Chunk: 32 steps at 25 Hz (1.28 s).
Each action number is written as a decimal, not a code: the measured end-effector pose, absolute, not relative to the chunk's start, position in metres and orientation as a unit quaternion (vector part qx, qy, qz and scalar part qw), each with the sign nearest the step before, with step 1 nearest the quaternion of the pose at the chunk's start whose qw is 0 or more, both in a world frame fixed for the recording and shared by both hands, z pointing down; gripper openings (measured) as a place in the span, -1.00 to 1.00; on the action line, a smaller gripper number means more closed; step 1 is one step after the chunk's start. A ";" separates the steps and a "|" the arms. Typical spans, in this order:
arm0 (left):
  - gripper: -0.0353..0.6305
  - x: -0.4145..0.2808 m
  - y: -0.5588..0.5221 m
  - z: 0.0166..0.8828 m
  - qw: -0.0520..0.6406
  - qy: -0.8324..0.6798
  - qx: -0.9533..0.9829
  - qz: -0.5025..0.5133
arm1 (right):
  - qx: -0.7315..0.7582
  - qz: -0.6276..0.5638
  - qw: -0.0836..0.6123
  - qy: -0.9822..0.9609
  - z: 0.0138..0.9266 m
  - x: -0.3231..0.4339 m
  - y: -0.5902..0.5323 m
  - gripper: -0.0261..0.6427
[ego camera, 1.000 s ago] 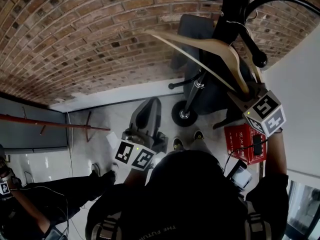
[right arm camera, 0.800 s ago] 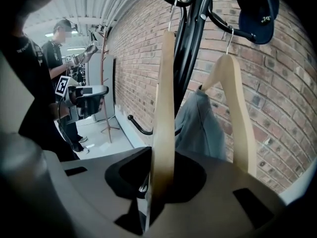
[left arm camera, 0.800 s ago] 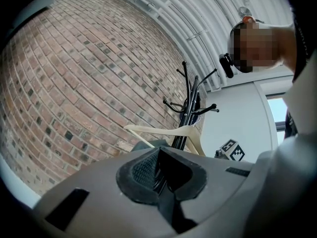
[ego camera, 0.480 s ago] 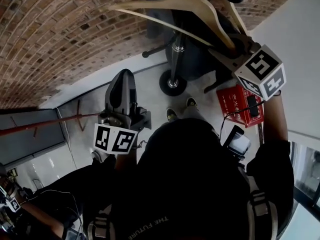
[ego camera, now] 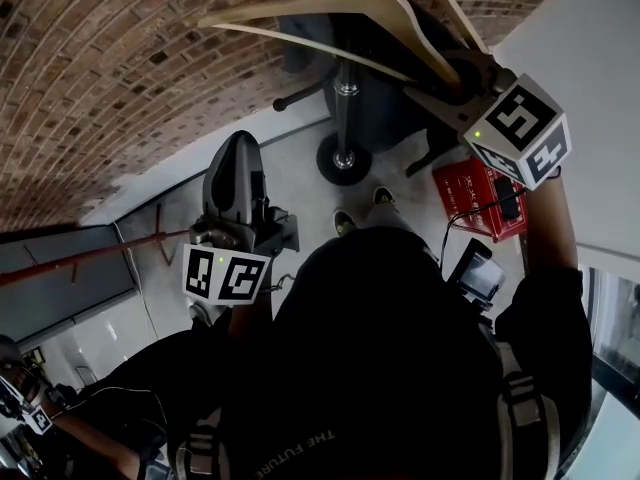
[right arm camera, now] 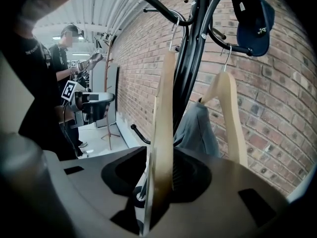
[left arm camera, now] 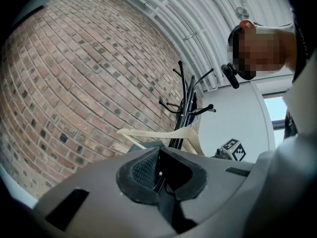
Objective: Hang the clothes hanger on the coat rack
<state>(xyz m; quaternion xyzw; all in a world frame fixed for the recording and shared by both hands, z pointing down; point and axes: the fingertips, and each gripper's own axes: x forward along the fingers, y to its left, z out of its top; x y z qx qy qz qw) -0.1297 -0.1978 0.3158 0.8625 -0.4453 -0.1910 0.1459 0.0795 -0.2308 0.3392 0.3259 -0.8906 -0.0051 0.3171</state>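
Hanging from black coat rack (right arm camera: 191, 68), clothes hanger (right arm camera: 163, 133) (smooth wood)

Black shirt (ego camera: 390, 368) with short sleeves (ego camera: 545, 313); white block lettering (ego camera: 300, 455), "THE FUTURE", printed across its back; grey-and-black webbing straps (ego camera: 517, 408) run over both shoulders; dark shoes (ego camera: 344, 224) with pale trim.

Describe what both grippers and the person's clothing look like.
The left gripper and right gripper have smooth grey bodies with black ribbed pads. Each carries a cube of black-and-white square markers with a small green light. The right gripper's jaws are opening, with the wooden hanger between them. The person wears a black top.
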 end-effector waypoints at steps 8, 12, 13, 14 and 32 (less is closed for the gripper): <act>-0.83 -0.131 -0.198 0.314 0.142 -0.446 0.863 -0.192 | 0.327 -0.023 0.303 -0.895 0.326 0.077 -0.231 -0.49; -0.83 -0.131 -0.196 0.315 0.143 -0.444 0.864 -0.192 | 0.331 -0.030 0.298 -0.895 0.322 0.078 -0.227 -0.49; -0.83 -0.131 -0.196 0.315 0.143 -0.444 0.864 -0.192 | 0.333 -0.033 0.296 -0.895 0.320 0.079 -0.227 -0.49; -0.83 -0.131 -0.196 0.315 0.143 -0.444 0.864 -0.192 | 0.334 -0.035 0.295 -0.895 0.318 0.080 -0.226 -0.49; -0.83 -0.129 -0.188 0.310 0.142 -0.434 0.868 -0.195 | 0.381 -0.099 0.235 -0.889 0.272 0.093 -0.218 -0.49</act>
